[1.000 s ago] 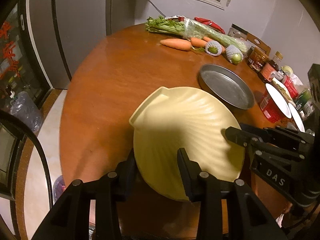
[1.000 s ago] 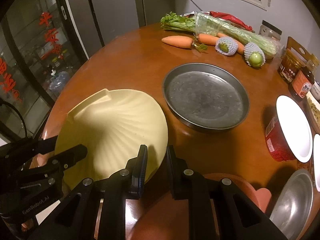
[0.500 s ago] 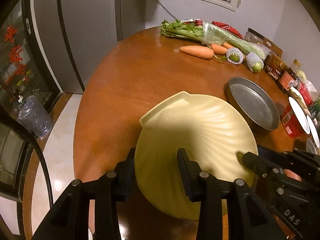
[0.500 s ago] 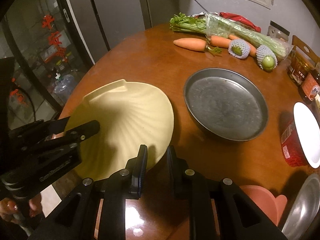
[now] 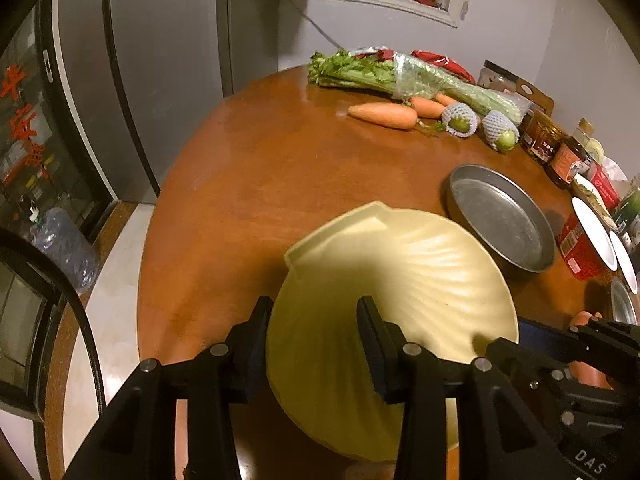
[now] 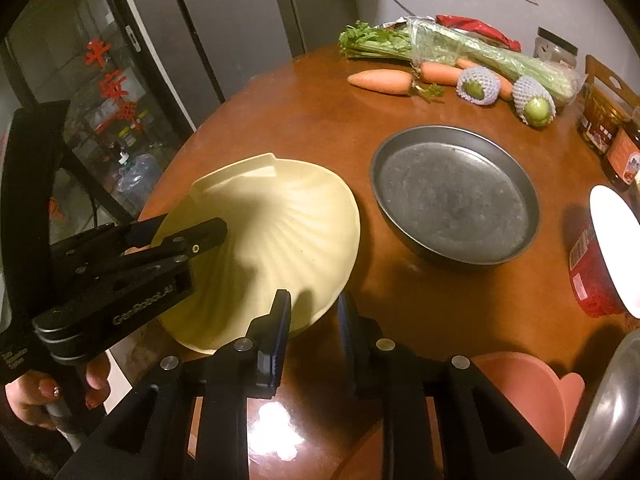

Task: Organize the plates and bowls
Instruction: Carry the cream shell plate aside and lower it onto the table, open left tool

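Note:
A pale yellow shell-shaped plate is held tilted above the round wooden table. My left gripper is shut on its near-left rim, one finger each side. My right gripper is shut on its right rim; the plate also shows in the right wrist view. The left gripper shows there at the plate's left edge. A round metal pan lies on the table to the right of the plate.
Celery, carrots and netted green fruit lie at the table's far side. Jars and a red tub with a white lid stand at the right. A pink dish and a steel bowl sit near right.
Both grippers, still holding the yellow plate, have pulled back and to the left; the metal pan and vegetables now sit farther right and farther off in both views.

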`<state>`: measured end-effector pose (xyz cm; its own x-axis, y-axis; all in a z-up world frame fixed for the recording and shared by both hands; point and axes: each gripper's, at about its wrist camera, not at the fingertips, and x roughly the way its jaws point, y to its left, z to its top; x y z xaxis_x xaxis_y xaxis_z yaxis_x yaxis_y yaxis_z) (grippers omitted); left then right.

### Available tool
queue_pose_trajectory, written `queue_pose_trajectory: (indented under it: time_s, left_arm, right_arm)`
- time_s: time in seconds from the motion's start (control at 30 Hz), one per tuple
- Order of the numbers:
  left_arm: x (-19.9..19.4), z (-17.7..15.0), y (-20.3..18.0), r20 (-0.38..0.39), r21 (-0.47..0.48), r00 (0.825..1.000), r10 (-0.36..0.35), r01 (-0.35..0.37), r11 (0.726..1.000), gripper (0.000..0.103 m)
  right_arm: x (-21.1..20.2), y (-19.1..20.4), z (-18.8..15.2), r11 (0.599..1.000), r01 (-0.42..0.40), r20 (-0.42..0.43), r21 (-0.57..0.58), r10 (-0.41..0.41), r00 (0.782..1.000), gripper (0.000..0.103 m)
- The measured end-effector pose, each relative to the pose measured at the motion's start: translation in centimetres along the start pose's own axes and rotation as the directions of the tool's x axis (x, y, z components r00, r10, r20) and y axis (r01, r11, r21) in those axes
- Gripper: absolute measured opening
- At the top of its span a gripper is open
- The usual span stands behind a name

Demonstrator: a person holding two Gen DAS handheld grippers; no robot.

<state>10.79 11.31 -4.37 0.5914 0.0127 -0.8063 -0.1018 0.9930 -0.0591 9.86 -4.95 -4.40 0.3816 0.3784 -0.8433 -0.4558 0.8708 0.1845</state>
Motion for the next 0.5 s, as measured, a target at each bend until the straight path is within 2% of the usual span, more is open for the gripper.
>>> queue_pose_trajectory:
  time_s: [0.07, 0.27, 0.5]
  left_arm:
    - [-0.3, 0.0, -0.2, 0.01, 0.01, 1.0, 0.008, -0.008, 1.0, 0.049]
    - [-1.1, 0.0, -0.4, 0.022, 0.02, 1.0, 0.019, -0.02, 1.0, 0.055]
    - [-3.3, -0.1, -1.2, 0.059, 0.041, 0.998, 0.007, -0.009, 0.999, 0.06]
  right_arm:
    - [-0.1, -0.2, 0.0, 1.0, 0.006, 0.004, 0.008, -0.006, 1.0, 0.027]
    - [-0.8, -0.5, -0.2, 0.999, 0.039, 0.017, 0.008, -0.039, 0.999, 0.033]
    - [-3.4, -0.9, -0.5, 0.996, 0.09, 0.091, 0.011, -0.091, 0.992, 0.035]
